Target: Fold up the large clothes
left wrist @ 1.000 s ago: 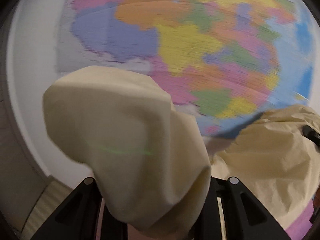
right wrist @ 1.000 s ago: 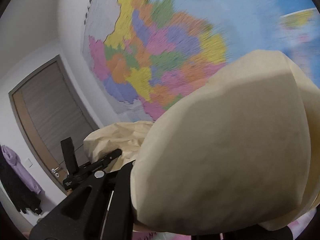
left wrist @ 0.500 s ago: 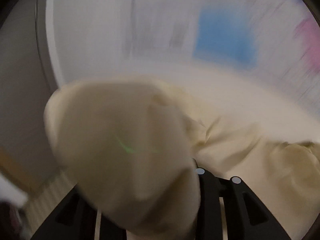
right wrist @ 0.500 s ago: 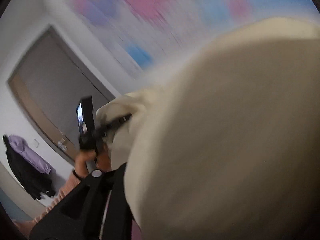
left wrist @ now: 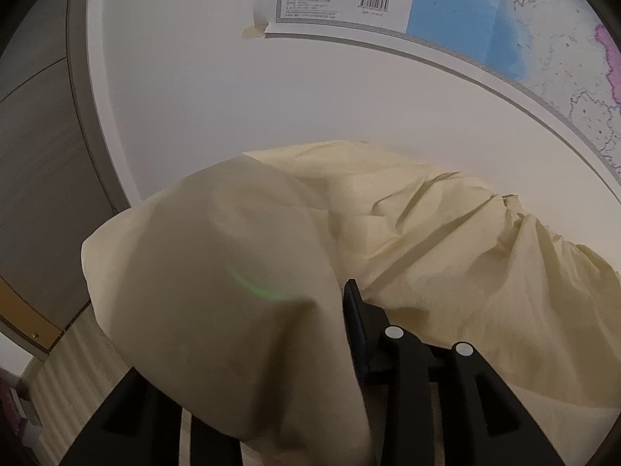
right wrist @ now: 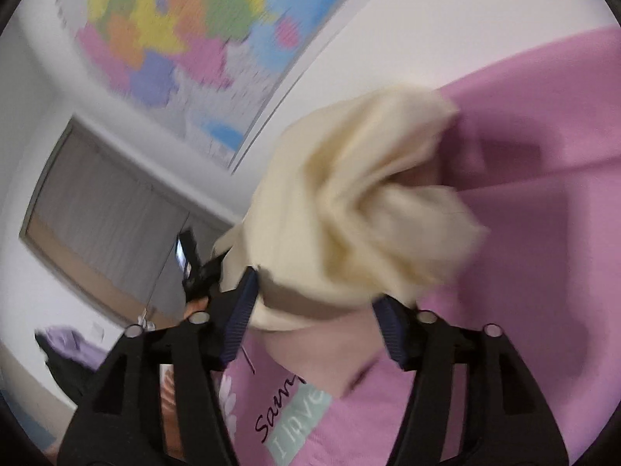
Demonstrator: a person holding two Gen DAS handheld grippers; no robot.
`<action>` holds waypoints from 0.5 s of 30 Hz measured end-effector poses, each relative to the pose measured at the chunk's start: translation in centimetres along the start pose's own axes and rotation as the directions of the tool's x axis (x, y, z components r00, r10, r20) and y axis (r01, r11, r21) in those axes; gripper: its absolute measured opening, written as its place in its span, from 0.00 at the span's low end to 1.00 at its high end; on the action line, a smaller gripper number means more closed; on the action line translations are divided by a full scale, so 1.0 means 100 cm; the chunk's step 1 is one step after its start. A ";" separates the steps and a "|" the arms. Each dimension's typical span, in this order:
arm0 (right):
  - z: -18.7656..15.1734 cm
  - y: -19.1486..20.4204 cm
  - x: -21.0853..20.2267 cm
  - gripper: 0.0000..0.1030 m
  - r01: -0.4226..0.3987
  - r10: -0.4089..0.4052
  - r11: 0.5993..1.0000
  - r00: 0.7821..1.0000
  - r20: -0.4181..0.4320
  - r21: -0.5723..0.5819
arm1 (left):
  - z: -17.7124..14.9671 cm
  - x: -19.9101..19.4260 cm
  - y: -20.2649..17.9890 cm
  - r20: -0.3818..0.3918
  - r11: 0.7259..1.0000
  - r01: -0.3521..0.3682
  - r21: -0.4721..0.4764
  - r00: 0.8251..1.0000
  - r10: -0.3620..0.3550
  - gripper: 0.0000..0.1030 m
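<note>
A large cream-yellow garment [left wrist: 427,233] hangs bunched in front of the white wall. My left gripper [left wrist: 341,303] is shut on a fold of it; the cloth drapes over and hides the left finger. In the right wrist view the same garment [right wrist: 361,194] is a blurred bundle lying between the spread fingers of my right gripper [right wrist: 314,310], whose jaws stand wide apart. The bundle rests above the pink bed cover [right wrist: 524,233]. The left gripper [right wrist: 194,268] shows small at the left of that view.
A coloured wall map [left wrist: 504,19] hangs on the white wall and also shows in the right wrist view [right wrist: 194,39]. A grey door [right wrist: 101,209] stands to the left. Dark and lilac clothes [right wrist: 66,353] hang by the door. The pink cover carries printed lettering [right wrist: 295,407].
Both grippers have swung down from the map toward the bed. The right gripper's jaws have opened, and the cloth that filled its view now lies loose between them. The left gripper still grips the cloth.
</note>
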State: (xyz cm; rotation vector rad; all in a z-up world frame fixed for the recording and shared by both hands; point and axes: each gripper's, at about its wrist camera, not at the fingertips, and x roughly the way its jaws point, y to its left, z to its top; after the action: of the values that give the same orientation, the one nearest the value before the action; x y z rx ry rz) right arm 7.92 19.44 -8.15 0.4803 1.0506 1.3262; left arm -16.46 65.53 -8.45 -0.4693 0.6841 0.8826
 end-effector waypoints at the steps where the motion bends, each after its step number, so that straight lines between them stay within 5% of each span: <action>1: 0.001 -0.004 -0.008 0.57 0.030 -0.031 0.999 0.999 0.026 0.013 | -0.004 -0.002 0.000 -0.002 1.000 0.002 -0.001 1.000 -0.002 0.32; 3: 0.006 -0.011 -0.016 0.51 0.027 -0.030 0.999 0.998 0.056 0.046 | -0.007 -0.005 0.000 -0.005 1.000 0.008 0.003 1.000 -0.008 0.34; 4: 0.007 -0.011 -0.013 0.35 0.026 -0.028 0.999 0.999 0.044 0.035 | -0.009 -0.006 0.000 -0.006 1.000 0.004 0.008 1.000 -0.004 0.34; 8: -0.009 0.009 -0.004 0.10 0.095 -0.101 0.985 0.994 -0.036 -0.146 | -0.009 0.001 -0.005 -0.009 1.000 -0.008 0.009 1.000 0.008 0.36; 11: -0.022 0.001 -0.003 0.09 0.156 -0.185 0.966 0.974 -0.131 -0.206 | -0.010 0.005 -0.008 -0.019 1.000 -0.019 0.011 1.000 0.019 0.39; 15: -0.016 0.005 -0.022 0.19 0.222 -0.260 0.938 0.959 -0.117 -0.264 | -0.010 0.004 -0.010 -0.023 0.999 -0.035 0.027 0.999 0.036 0.44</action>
State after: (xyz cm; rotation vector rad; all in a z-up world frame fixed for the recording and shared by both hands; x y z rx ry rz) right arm 6.57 17.13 -7.78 0.0593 1.0127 1.2645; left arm -15.77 64.61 -9.34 -0.4452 0.7265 0.9013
